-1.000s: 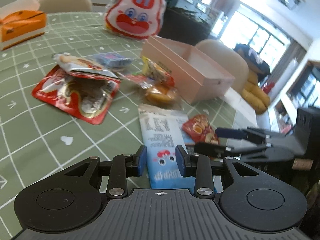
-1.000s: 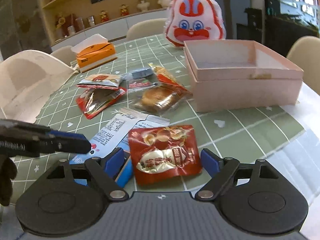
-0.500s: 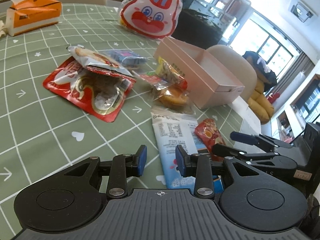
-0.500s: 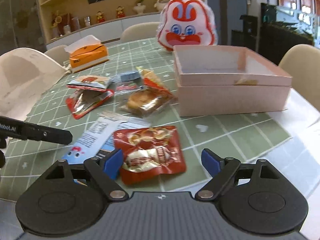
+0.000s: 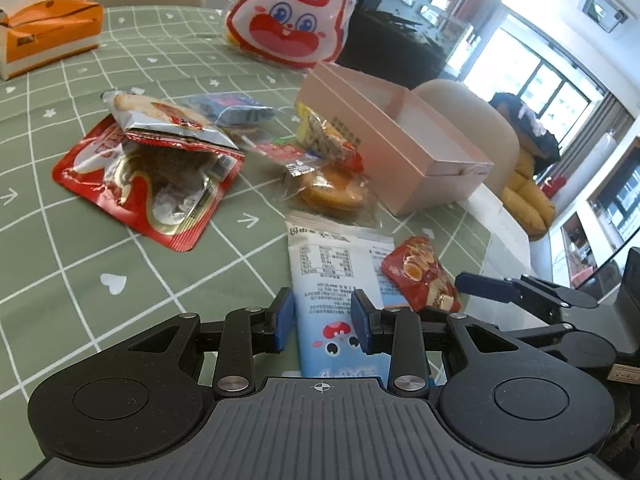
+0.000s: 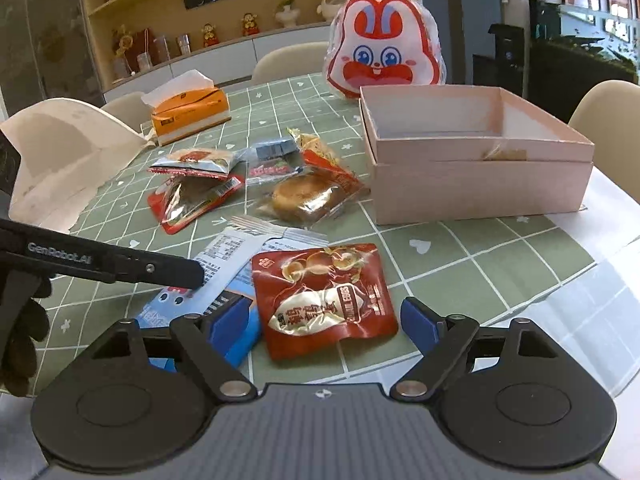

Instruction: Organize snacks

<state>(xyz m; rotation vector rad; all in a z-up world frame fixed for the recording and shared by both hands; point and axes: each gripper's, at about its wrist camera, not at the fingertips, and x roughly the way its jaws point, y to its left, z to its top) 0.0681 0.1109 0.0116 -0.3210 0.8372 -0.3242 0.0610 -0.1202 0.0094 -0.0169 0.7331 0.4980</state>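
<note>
A green grid-patterned surface point(image 6: 460, 276) carries scattered snack packets — a red egg pouch point(image 6: 324, 300) at lower centre, a wrapped bun point(image 6: 304, 198) mid-frame — plus a pink box point(image 6: 476, 184) right and an orange tissue box point(image 6: 190, 114) upper left.

Left hand-held gripper point(image 5: 321, 326) hangs parted over blue-white snack packet point(image 5: 340, 280)

— What's at the far end of the green checked tablecloth point(image 6: 472, 280)?
— An orange tissue box point(image 6: 191, 113) with white tissue poking out, and cream rounded chairs point(image 6: 289, 61) behind it.
— Beyond those?
— A wooden shelf with small figurines point(image 6: 208, 34).
</note>
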